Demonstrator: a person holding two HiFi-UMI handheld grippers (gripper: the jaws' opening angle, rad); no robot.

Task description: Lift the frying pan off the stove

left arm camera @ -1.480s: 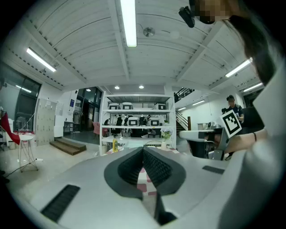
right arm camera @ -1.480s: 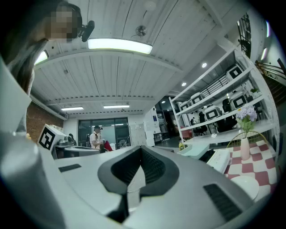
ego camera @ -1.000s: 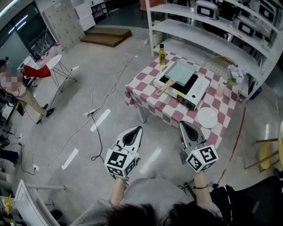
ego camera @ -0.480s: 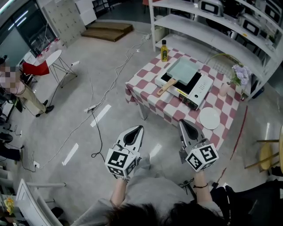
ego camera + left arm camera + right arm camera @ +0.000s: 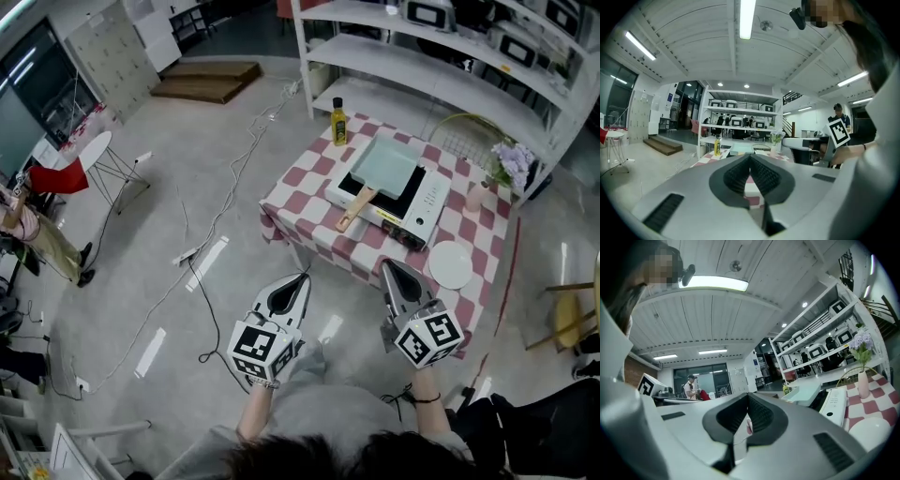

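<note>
**Pan on stove, both grippers empty**

Square frying pan (image 5: 386, 164) sits on the stove (image 5: 427, 202), mid checkered table (image 5: 298, 192). Likely rigid and front-heavy, so take the wooden handle (image 5: 354, 210) close to the pan body. Left gripper (image 5: 301, 277) and right gripper (image 5: 385, 265) have their fingers closed on nothing, well short of the table. Cables (image 5: 220, 202) run across the floor.

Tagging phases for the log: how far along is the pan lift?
Done: nothing; the frying pan sits on the stove. In hand: left gripper and right gripper, both shut and empty, held short of the table. Remaining: reach the wooden handle, grip it, lift the pan.
</note>
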